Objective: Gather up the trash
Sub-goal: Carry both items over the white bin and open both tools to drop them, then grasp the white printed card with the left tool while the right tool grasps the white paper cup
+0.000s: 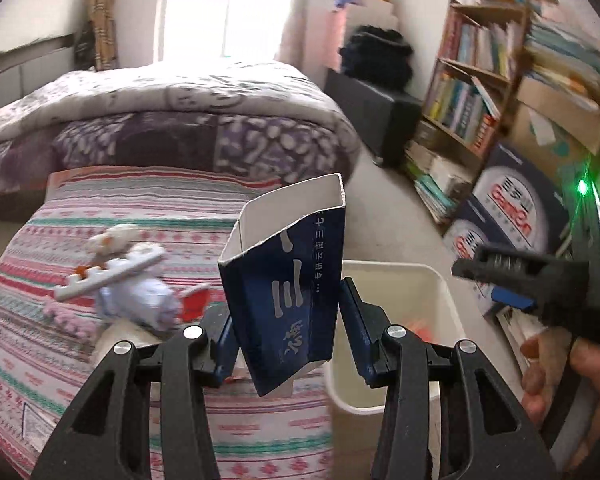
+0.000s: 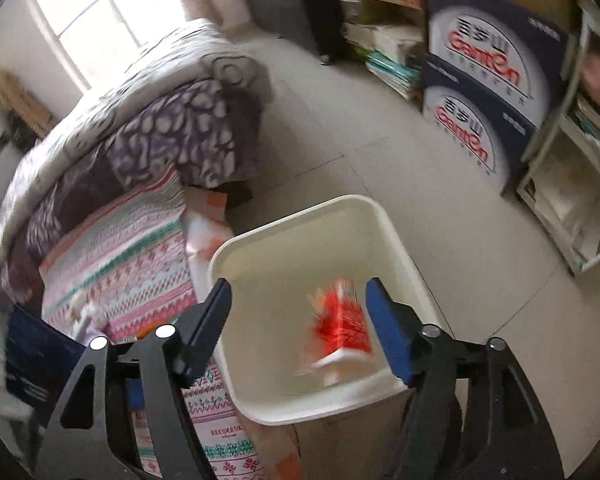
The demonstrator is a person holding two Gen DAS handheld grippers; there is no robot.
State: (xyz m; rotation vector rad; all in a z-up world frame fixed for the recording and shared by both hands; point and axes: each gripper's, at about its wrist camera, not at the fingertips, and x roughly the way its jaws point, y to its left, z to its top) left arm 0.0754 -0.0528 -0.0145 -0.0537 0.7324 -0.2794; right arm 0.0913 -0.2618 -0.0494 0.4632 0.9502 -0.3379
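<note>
A bedroom fills both views: a bed (image 1: pixel 100 240) with a striped pink and green cover takes the left and centre of the left wrist frame, a purple and grey quilt (image 1: pixel 172 120) heaped at its far end below a bright window (image 1: pixel 228 4). A tiled floor (image 2: pixel 340 128) runs to the right, with a wooden bookshelf (image 1: pixel 472 92) of books in the upper right and two stacked printed cartons (image 2: pixel 488 92) beside it. A cream bin (image 2: pixel 396 236) stands on the floor against the bed's edge, in the lower middle of the right wrist frame.

The left hand-held gripper (image 1: pixel 286 332) points down at a slant over the bed's edge, clamped on a dark blue box (image 1: pixel 288 280) that stands upright and slightly tilted between its pads, its open white top uppermost. The bin's rim lies just to the right of it.

The right hand-held gripper (image 2: pixel 296 328) points steeply down over the bin with its jaws apart and nothing pressed between them. A blurred red and white packet (image 2: pixel 344 328) shows between the fingers, inside the bin. In the left wrist frame a hand (image 1: pixel 556 376) grips this tool at the lower right.

On the bed, left of the blue box, lie a white comb-like strip (image 1: pixel 112 276), a pale crumpled wad (image 1: pixel 140 300) and a small red scrap (image 1: pixel 194 304).
</note>
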